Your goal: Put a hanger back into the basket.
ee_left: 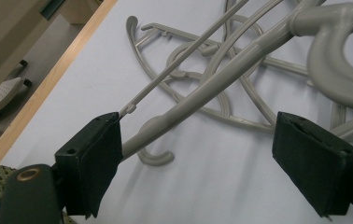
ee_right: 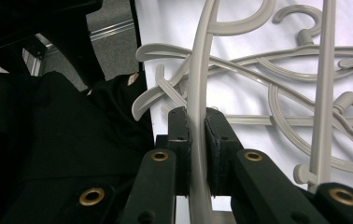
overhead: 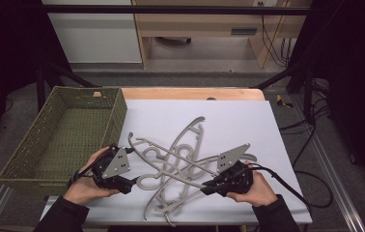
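Observation:
Several grey plastic hangers point(overhead: 180, 154) lie tangled on the white sheet point(overhead: 238, 121). My left gripper point(overhead: 134, 182) sits at the pile's near left end. In the left gripper view its jaws point(ee_left: 198, 135) stand wide apart. One hanger's thick arm point(ee_left: 221, 79) runs between them and passes close by the left pad point(ee_left: 97, 158), while the other pad is clear of it. My right gripper point(overhead: 204, 189) is at the pile's near right side. In the right gripper view its jaws point(ee_right: 196, 116) are shut on a hanger's thin curved arm point(ee_right: 199, 70).
An empty green woven basket point(overhead: 60, 135) stands at the table's left, right beside my left hand. A wooden table edge point(overhead: 190, 93) runs behind the sheet. A black cable point(overhead: 287, 186) trails off to the right from my right gripper.

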Demonstrator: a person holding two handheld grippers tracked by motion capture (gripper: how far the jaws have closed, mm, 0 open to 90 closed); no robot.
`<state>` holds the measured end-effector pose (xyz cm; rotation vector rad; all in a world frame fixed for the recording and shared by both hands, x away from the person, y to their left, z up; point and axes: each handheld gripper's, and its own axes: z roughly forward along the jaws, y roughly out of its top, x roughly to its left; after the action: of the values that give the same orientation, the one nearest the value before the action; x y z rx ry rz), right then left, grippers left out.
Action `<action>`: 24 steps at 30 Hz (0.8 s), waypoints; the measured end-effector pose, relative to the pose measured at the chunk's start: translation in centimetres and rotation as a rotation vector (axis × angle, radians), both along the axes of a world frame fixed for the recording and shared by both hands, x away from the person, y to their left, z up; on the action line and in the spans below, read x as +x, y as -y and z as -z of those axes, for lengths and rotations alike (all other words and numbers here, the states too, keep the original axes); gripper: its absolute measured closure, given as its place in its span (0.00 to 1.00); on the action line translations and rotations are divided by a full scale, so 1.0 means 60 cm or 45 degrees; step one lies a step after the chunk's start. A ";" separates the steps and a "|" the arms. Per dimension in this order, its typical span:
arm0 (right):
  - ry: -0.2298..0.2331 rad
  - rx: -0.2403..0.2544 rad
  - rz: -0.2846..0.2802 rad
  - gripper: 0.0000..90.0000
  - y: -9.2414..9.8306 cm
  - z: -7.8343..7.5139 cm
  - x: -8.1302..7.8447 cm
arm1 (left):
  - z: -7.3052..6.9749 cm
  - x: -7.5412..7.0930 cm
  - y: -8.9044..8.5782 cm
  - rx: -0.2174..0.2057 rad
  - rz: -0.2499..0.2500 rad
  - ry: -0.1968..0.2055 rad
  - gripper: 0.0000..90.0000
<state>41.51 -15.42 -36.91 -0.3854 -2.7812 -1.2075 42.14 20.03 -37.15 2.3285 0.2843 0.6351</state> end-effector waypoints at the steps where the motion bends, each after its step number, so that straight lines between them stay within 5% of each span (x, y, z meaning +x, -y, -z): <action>1: -0.003 0.000 -0.005 0.91 0.000 0.000 -0.001 | 0.001 0.001 0.002 0.006 0.004 0.001 0.18; 12: -0.010 0.008 -0.046 0.91 0.000 -0.005 -0.006 | 0.007 0.002 0.020 0.097 0.085 0.081 0.34; 21: -0.014 0.002 -0.077 0.91 -0.002 -0.003 -0.007 | 0.014 -0.002 0.033 0.209 0.186 0.180 0.56; 24: -0.019 0.012 -0.094 0.91 -0.002 -0.003 -0.007 | 0.023 -0.005 0.037 0.159 0.204 0.177 0.64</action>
<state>41.07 -15.30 -36.75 -0.2868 -2.7502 -1.1963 41.82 17.79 -38.51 2.3819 -0.0059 0.7489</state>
